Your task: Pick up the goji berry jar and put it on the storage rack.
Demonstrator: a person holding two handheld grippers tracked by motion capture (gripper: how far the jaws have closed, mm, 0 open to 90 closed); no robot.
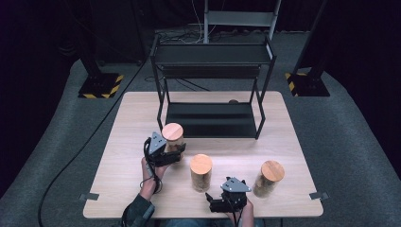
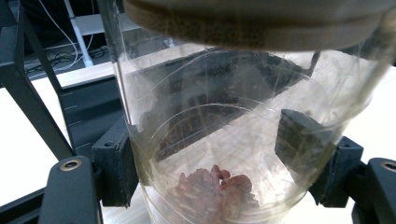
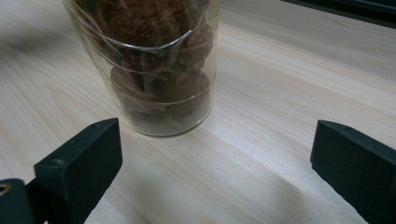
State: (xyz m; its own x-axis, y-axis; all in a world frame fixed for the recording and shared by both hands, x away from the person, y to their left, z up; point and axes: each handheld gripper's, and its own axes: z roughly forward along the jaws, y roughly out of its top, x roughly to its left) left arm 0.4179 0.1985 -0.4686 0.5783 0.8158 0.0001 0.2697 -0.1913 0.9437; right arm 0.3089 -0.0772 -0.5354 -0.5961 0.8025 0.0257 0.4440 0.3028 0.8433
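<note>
Three clear glass jars with round cork lids are on the wooden table. The left jar stays upright near the front left leg of the black rack. My left gripper is shut on it from the side. In the left gripper view the pads press both sides of that jar, which has a pinkish clump at its bottom. The middle jar, full of brown nuts, stands just ahead and left of my right gripper. That gripper is open near the front edge, with nothing between its jaws.
The third jar stands at the front right, to the right of my right gripper. The rack has a low shelf and a top shelf. A grey frame and cables lie on the floor behind the table.
</note>
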